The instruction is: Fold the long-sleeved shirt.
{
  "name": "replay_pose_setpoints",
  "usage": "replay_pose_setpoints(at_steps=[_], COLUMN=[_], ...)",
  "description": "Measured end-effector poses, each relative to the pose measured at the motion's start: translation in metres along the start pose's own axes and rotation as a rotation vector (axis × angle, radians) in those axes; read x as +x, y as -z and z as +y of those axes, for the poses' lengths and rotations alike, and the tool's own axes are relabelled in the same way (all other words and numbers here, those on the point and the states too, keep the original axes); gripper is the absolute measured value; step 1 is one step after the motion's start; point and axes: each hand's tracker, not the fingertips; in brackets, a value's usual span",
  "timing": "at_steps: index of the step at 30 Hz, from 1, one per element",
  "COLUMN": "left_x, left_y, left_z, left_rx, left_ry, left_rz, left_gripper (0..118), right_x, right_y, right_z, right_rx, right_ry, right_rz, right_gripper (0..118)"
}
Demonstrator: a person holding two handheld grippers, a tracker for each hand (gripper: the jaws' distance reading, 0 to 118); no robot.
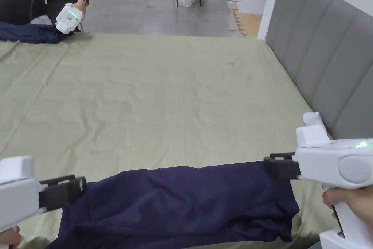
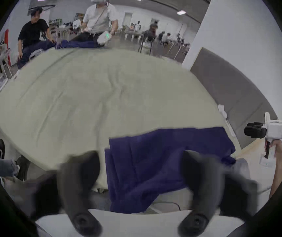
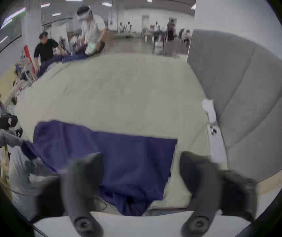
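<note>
Long-sleeved shirt (image 1: 182,202), dark blue, lies in a folded band at the near edge of the green bed sheet (image 1: 164,96), at 6 o'clock in the head view. The left gripper (image 1: 82,185) comes in level from 8 o'clock, beside the shirt's left end. The right gripper (image 1: 267,164) points inward from 4 o'clock, at the shirt's right top corner. In each gripper view the jaws stand wide apart, with nothing between them. A grey headboard (image 1: 328,60) stands at 2 o'clock.
</note>
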Motion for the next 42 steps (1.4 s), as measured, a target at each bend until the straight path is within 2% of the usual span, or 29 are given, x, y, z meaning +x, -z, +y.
replay_pose_setpoints(at_steps=[1,2,3,4,6,7,8,9,10,11,13,16,19,21,23,25,28,31,32,33,34,35,37,42], left_x=[0.004,0.008,0.009,0.008,0.000,-0.010,-0.019,-0.034,-0.052,-0.068,-0.098,-0.131,-0.151,-0.147,-0.133,-0.113,-0.070,-0.066,-0.066,-0.065,-0.059,-0.062,-0.069,-0.086], left_y=[-0.001,0.001,0.003,0.006,0.007,0.010,0.013,0.017,0.026,0.035,0.059,0.096,0.122,0.138,0.138,0.159,0.168,0.175,0.173,0.172,0.171,0.173,0.172,0.162], left_z=[0.005,0.008,0.011,0.012,0.016,0.017,0.015,0.014,0.012,0.009,-0.009,-0.030,-0.050,-0.065,-0.061,-0.071,-0.065,-0.050,-0.046,-0.042,-0.040,-0.037,-0.024,0.013], left_rx=[0.023,0.023,0.019,0.018,0.013,0.021,0.017,0.004,-0.033,-0.076,-0.136,-0.238,-0.261,-0.336,-0.251,-0.341,-0.306,-0.362,-0.399,-0.416,-0.427,-0.411,-0.361,-0.287], left_ry=[0.023,0.038,0.051,0.041,0.015,-0.044,-0.100,-0.178,-0.233,-0.275,-0.387,-0.476,-0.540,-0.582,-0.558,-0.638,-0.493,-0.395,-0.385,-0.317,-0.229,-0.209,-0.262,-0.299], left_rz=[0.006,0.012,0.007,0.001,-0.037,-0.064,-0.087,-0.125,-0.169,-0.193,-0.270,-0.323,-0.453,-0.459,-0.575,-0.658,-0.698,-0.633,-0.597,-0.526,-0.440,-0.454,-0.435,-0.401], left_gripper=[56,15,7,5,4,4,19,47,83,111,104,105,105,106,107,107,108,106,79,26,21,21,20,19], right_x=[-0.007,-0.016,-0.021,-0.026,-0.033,-0.036,-0.039,-0.041,-0.044,-0.046,-0.050,-0.054,-0.055,-0.056,-0.055,-0.055,-0.056,-0.057,-0.056,-0.056,-0.056,-0.056,-0.056,-0.054], right_y=[-0.002,0.002,0.002,0.003,0.005,0.005,0.005,0.004,0.004,0.004,0.007,0.011,0.017,0.021,0.025,0.029,0.034,0.033,0.033,0.033,0.033,0.033,0.033,0.027], right_z=[0.005,0.009,0.009,0.009,0.011,0.010,0.007,0.006,0.007,0.005,0.000,-0.004,-0.009,-0.013,-0.015,-0.017,-0.016,-0.014,-0.013,-0.013,-0.012,-0.012,-0.012,-0.009], right_rx=[0.005,0.008,0.024,0.017,0.005,0.013,0.017,0.014,0.009,0.005,-0.014,-0.038,-0.066,-0.086,-0.105,-0.115,-0.134,-0.137,-0.136,-0.136,-0.135,-0.133,-0.127,-0.113], right_ry=[-0.016,-0.024,-0.029,-0.040,-0.042,-0.032,-0.029,-0.032,-0.038,-0.048,-0.074,-0.085,-0.080,-0.078,-0.078,-0.075,-0.070,-0.071,-0.068,-0.068,-0.069,-0.070,-0.066,-0.048], right_rz=[-0.002,-0.013,-0.029,0.001,0.044,0.054,0.065,0.076,0.084,0.088,0.097,0.101,0.113,0.110,0.101,0.104,0.105,0.107,0.109,0.111,0.113,0.112,0.111,0.112], right_gripper=[32,0,0,0,0,0,0,0,0,0,0,0,0,0,0,0,0,0,0,0,0,0,0,0])
